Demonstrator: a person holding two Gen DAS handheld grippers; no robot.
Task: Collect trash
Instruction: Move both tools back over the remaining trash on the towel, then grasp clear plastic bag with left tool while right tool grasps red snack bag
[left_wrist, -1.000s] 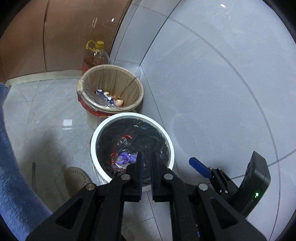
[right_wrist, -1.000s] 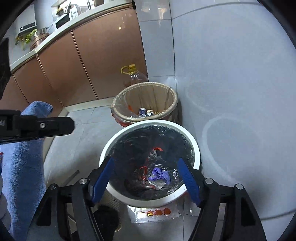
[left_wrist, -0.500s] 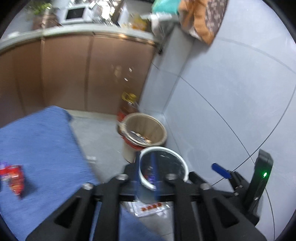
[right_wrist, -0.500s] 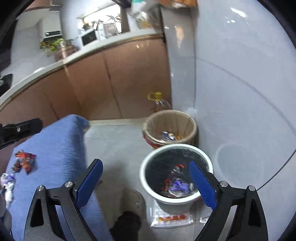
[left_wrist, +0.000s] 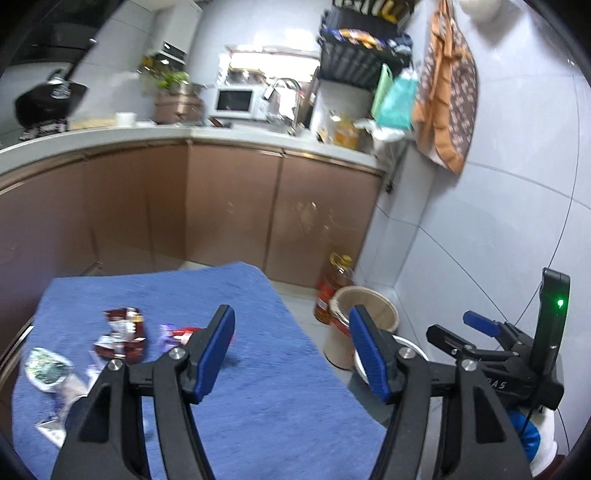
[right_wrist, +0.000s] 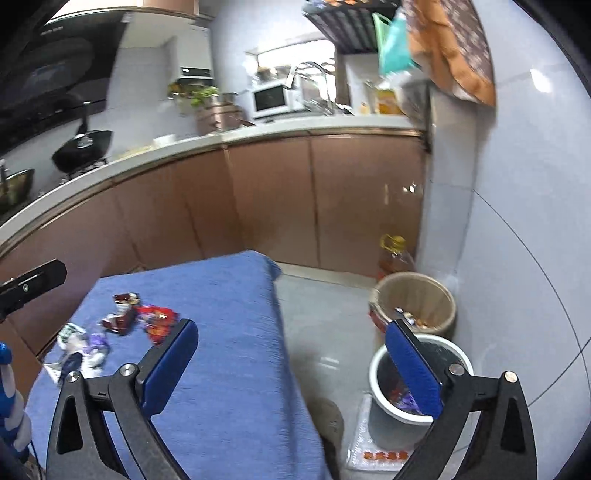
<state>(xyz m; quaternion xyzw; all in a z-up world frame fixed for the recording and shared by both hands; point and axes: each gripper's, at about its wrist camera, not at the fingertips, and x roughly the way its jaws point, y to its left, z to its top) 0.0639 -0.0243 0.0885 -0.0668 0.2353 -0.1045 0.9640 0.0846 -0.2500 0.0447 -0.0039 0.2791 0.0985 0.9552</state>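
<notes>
Left tool (left_wrist: 291, 350) and right tool (right_wrist: 291, 365) both empty, jaws opening. Crumpled red, purple and white wrappers (right_wrist: 122, 321) lay on blue-cloth desk (right_wrist: 229, 332), left of frame; white round bin (right_wrist: 384, 402) lower right.

We take the blue cloth-covered table (right_wrist: 229, 332) as our landmark. On its left part lie crumpled red and silver snack wrappers (right_wrist: 140, 317), close together. On the floor to the table's right stands a white round bin lined with a black bag (right_wrist: 421, 384), holding scraps; just behind that bin, touching or nearly so, stands a tan bin with a clear liner (right_wrist: 413, 299), and behind that a yellow-capped oil jug (right_wrist: 395, 254) against the brown cabinet doors (right_wrist: 295, 206), which run behind the table.
</notes>
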